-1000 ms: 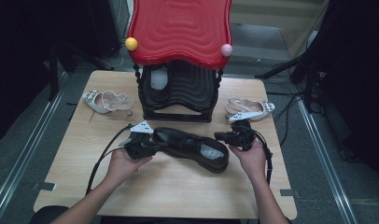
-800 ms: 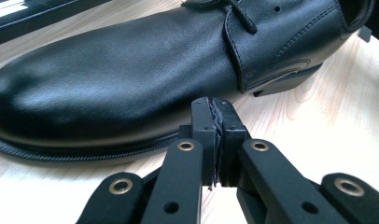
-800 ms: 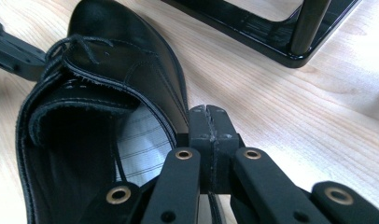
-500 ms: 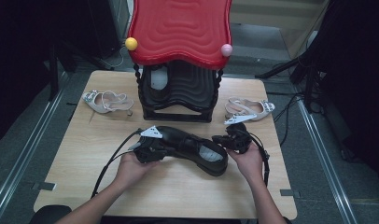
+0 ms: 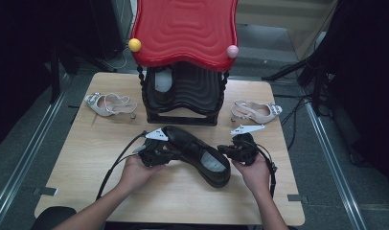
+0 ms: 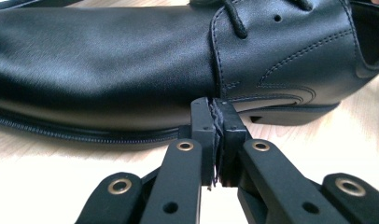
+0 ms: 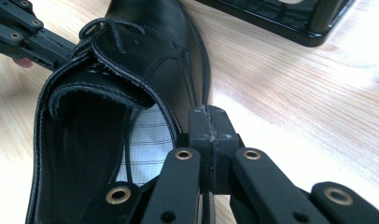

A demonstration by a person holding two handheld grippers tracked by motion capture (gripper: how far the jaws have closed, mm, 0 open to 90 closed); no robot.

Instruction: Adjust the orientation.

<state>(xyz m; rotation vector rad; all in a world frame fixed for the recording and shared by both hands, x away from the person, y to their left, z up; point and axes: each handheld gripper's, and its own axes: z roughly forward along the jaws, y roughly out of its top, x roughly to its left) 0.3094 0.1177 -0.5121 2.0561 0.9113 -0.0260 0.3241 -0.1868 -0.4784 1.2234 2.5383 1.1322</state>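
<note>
Black leather lace-up shoe (image 5: 197, 155) lies diagonal btwn us: left gripper (image 5: 169, 155) at its side, right gripper (image 5: 224, 149) by heel opening; both jaws together, empty.

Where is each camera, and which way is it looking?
High view: sits above the table, looking forward and down; both forearms, the left gripper and right gripper flank the black shoe.
Left gripper view: rides the left gripper, facing the shoe's side; its shut jaws show.
Right gripper view: rides the right gripper, facing the shoe's opening; its shut jaws show.
All three share the shoe.
</note>
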